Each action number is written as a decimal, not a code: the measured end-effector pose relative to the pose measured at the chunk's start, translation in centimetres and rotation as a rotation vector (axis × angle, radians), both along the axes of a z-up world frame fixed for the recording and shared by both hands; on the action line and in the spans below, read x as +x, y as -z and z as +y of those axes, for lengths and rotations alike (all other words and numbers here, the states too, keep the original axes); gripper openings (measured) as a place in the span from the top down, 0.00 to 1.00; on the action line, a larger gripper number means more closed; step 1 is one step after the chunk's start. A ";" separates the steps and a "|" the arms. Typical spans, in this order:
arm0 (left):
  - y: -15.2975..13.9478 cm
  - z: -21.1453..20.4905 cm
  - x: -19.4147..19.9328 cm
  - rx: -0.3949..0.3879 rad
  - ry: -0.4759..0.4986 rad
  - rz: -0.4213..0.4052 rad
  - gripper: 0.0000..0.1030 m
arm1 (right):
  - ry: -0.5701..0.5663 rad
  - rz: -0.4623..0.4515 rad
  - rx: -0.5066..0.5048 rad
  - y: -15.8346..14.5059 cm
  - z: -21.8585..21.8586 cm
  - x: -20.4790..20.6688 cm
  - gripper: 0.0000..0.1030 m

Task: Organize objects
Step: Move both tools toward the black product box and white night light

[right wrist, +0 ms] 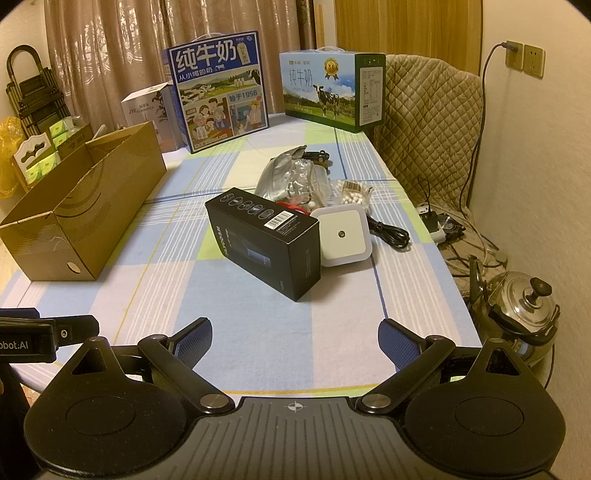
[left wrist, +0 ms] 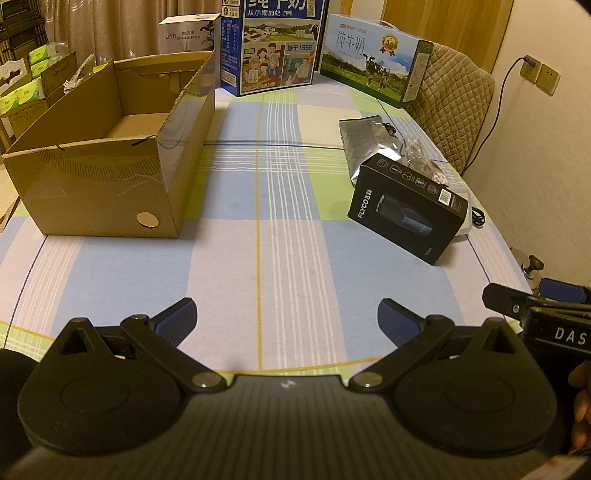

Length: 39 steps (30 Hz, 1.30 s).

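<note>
An open, empty cardboard box (left wrist: 110,155) stands on the left of the checked tablecloth; it also shows in the right wrist view (right wrist: 74,214). A black FLYCO box (left wrist: 406,210) lies at the right, also in the right wrist view (right wrist: 266,240). Behind it lie a white square night light (right wrist: 343,236), a silver foil bag (right wrist: 280,173), a packet of cotton swabs (right wrist: 352,194) and a black cable (right wrist: 391,232). My left gripper (left wrist: 286,321) is open and empty above the near table edge. My right gripper (right wrist: 295,339) is open and empty, to the right of the left one.
Two milk cartons (right wrist: 221,103) (right wrist: 332,92) and a humidifier box (left wrist: 188,35) stand along the far edge. A quilted chair (right wrist: 436,118) stands at the right. A steel kettle (right wrist: 521,310) and a power strip with wires sit on the floor at the right.
</note>
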State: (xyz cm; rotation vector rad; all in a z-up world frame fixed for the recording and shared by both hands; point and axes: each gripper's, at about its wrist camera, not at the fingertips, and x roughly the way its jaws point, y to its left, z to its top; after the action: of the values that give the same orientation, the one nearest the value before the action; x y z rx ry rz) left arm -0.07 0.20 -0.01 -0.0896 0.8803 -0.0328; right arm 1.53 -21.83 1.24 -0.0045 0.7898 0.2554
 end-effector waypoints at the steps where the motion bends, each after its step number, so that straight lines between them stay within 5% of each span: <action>1: 0.0 0.0 0.0 -0.001 0.000 0.000 0.01 | 0.000 0.000 0.000 0.0 0.0 0.0 0.08; 39: -0.2 -0.3 0.5 -0.020 0.028 0.005 0.01 | -0.004 0.008 0.004 0.1 -0.3 0.3 0.08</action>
State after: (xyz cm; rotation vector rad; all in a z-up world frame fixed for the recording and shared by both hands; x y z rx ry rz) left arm 0.47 -0.08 0.17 -0.0957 0.8868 -0.0674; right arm 1.80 -22.09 1.16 -0.0014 0.7970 0.2614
